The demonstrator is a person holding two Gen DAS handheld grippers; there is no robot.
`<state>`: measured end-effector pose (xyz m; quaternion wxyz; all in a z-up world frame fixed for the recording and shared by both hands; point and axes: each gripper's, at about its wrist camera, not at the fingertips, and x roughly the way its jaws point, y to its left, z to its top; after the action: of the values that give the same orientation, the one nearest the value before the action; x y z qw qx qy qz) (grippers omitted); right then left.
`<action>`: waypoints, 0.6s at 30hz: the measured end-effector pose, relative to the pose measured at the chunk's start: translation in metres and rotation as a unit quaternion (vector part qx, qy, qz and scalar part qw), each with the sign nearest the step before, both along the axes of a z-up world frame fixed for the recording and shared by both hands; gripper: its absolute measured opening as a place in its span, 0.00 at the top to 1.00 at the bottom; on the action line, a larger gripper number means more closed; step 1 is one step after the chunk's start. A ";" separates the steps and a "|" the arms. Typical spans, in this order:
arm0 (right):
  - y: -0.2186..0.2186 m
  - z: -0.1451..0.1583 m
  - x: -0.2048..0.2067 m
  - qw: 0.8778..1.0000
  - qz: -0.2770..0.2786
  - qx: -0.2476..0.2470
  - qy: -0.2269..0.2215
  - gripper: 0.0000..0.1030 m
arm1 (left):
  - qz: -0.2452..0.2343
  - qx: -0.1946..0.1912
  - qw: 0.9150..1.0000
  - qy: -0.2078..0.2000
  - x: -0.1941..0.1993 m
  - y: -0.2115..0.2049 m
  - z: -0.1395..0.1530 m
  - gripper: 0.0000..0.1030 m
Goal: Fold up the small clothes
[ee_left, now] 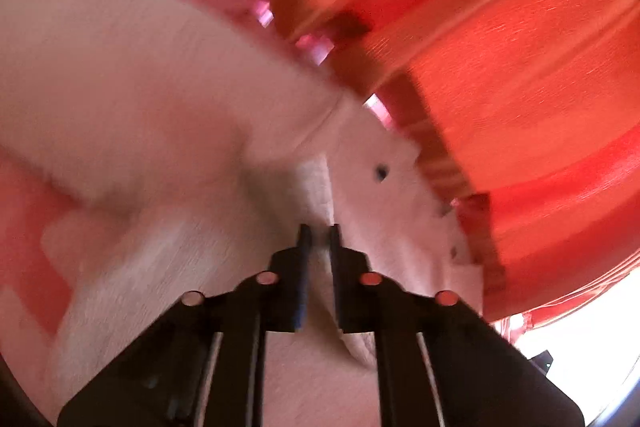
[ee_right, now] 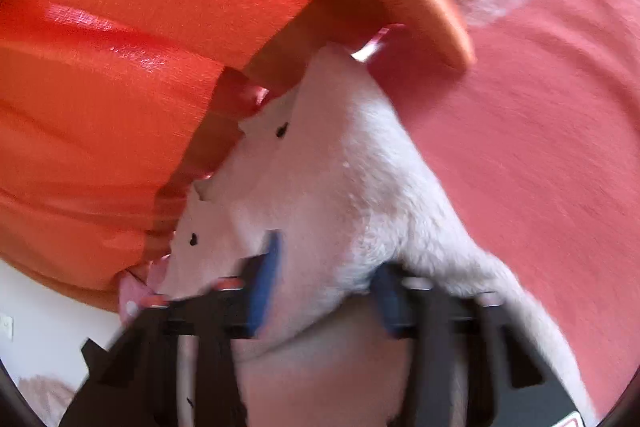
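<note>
An orange cushion (ee_left: pixel 500 27) fills the upper right of the left wrist view and the upper left of the right wrist view (ee_right: pixel 120 67), with a pink bed cover (ee_right: pixel 540 147) spreading beside it. Against the cushion's edge lies the small white garment (ee_left: pixel 140 87), soft and fuzzy, with tiny dark marks, reaching from the cushion down to both tools. The left tool (ee_left: pixel 319 233) has its fingers drawn nearly together on a fold of the garment's edge. The right tool (ee_right: pixel 326 287) has its blue-padded fingers (ee_right: pixel 266 283) spread apart, with a bunch of the white garment (ee_right: pixel 320 187) sitting between them.
</note>
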<state>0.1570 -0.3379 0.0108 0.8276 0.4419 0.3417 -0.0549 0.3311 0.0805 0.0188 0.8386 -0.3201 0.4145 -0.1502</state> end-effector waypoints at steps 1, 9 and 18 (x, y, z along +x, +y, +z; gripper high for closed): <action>0.000 0.008 -0.003 1.000 -0.005 -0.002 -0.023 0.92 | 0.001 0.005 1.000 -0.025 0.000 -0.001 0.013 1.00; -0.008 0.028 -0.015 0.994 -0.028 -0.103 -0.024 0.92 | 0.025 0.050 0.997 -0.058 -0.005 -0.005 0.036 0.95; -0.015 0.002 -0.010 0.997 -0.046 -0.060 0.034 0.86 | 0.050 0.033 0.995 0.077 -0.024 0.004 -0.021 0.33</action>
<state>0.1469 -0.3525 0.0130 0.8374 0.4045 0.3446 -0.1282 0.3074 0.0846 -0.0019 0.8207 -0.3226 0.4664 -0.0692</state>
